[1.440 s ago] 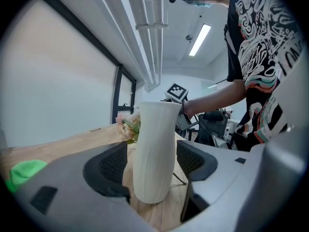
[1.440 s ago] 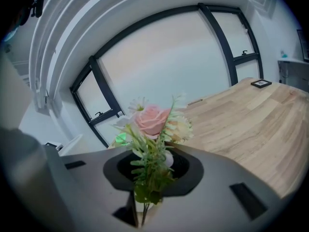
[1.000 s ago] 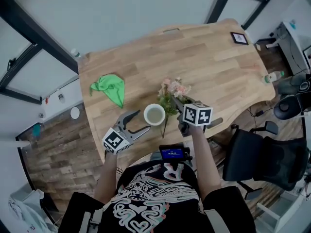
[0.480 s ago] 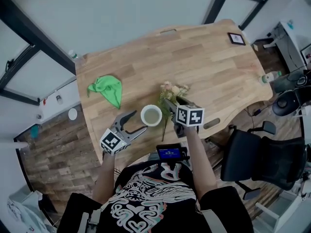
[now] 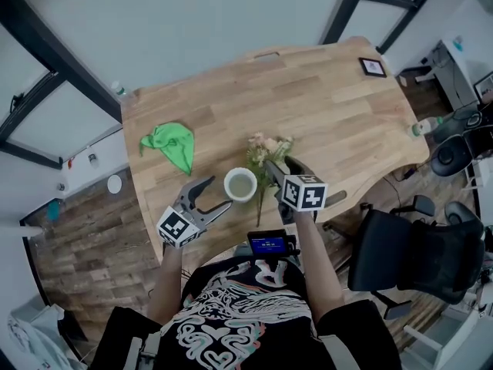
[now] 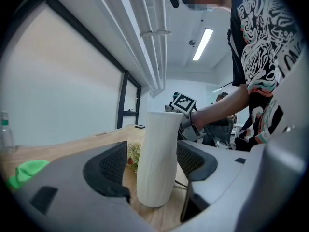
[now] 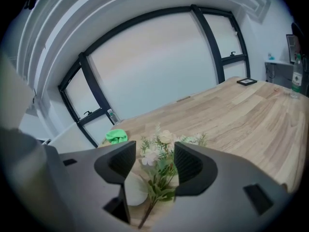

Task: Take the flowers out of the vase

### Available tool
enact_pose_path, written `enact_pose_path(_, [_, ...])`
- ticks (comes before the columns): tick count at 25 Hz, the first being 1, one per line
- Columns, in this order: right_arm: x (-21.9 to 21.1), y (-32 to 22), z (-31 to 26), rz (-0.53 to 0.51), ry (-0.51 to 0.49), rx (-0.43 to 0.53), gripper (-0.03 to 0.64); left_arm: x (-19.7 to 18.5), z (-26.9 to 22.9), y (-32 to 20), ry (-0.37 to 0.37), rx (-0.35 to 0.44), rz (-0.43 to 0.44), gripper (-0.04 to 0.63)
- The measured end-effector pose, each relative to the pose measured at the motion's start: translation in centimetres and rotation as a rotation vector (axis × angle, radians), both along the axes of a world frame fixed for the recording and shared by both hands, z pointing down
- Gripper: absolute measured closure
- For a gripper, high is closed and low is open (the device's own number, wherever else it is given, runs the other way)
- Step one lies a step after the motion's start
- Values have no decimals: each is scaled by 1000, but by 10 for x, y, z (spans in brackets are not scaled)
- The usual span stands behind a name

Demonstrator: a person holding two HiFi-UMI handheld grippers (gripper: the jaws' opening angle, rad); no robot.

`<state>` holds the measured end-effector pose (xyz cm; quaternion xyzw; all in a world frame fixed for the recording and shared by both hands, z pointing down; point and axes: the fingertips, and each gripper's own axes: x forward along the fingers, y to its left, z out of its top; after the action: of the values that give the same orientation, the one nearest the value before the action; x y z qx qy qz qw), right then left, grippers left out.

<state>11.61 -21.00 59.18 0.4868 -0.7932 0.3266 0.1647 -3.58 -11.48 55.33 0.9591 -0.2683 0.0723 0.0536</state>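
Observation:
A white ribbed vase stands upright near the table's front edge, its mouth empty. The bunch of pink and white flowers lies flat on the wood to its right, stem pointing toward the person. My right gripper hovers over the bunch, open. The flowers lie loose between its pads without being pressed. My left gripper is open, with the vase standing between its fingertips. A gap shows at the left pad, and the flowers show through it.
A green cloth lies at the table's left. A small black frame sits at the far right corner and a bottle at the right edge. A black office chair stands to the right of the person.
The right gripper's jaws have opened off the flowers, which stay lying on the table, and the gripper has drawn back slightly toward the person. The left gripper and vase have not moved.

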Motion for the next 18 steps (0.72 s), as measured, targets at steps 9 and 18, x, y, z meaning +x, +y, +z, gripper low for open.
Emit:
enact_pose_path(9, [1,33,-53,-28,-22,233,597,-38,-18,11,94,-27,-185,326])
enact_pose_path(18, [-2,80,-96,-115,92,443,612,-41,-29,16,-52,7,-347,594])
